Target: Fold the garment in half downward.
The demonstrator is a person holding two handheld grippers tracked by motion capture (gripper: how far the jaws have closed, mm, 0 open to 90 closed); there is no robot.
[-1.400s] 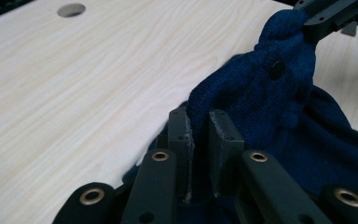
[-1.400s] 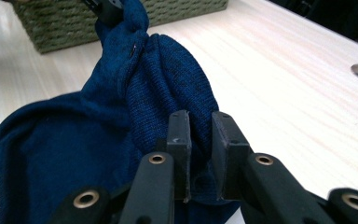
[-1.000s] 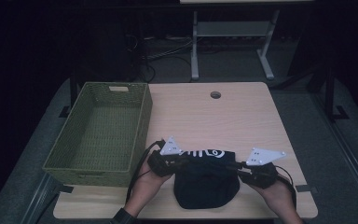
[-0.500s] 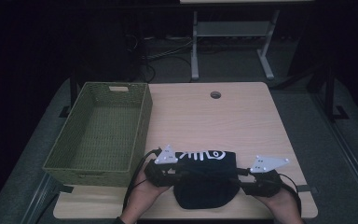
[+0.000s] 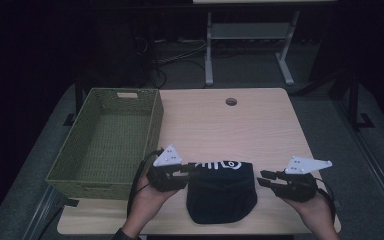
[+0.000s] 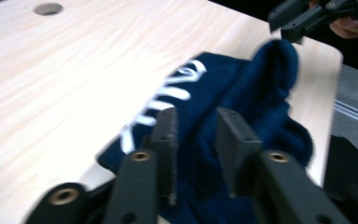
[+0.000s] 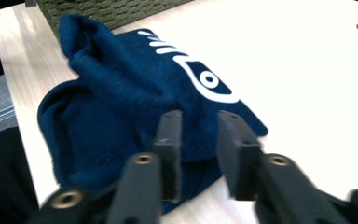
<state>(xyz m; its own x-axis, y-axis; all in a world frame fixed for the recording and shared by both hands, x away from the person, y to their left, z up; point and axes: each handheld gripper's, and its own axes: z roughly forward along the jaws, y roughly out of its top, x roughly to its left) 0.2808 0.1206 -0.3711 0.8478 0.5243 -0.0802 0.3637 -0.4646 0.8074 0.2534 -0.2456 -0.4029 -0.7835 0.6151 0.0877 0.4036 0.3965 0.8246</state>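
Left hand: your left gripper (image 5: 192, 167) sits low at the near left of the table (image 5: 215, 130), jaws pointing right, against the left edge of the hat (image 5: 222, 192).
Left jaws: a narrow gap between them; they have just been closing. In the left gripper view the hat's cloth lies behind the gap, and you cannot tell whether the pads pinch it.
Right hand: your right gripper (image 5: 261, 178) is at the near right, jaws pointing left, tips just off the hat's right edge.
Right jaws: a narrow gap; they too have just been closing. In the right gripper view the pads hang in front of the cloth, with no fold seen between them.
Hat: dark blue knit, white markings along its far edge, lying crumpled on the near middle of the table between your two grippers; one corner stands up in a peak.
Basket (image 5: 107, 142): green woven, on the left side of the table, just left of your left gripper; its floor is bare.
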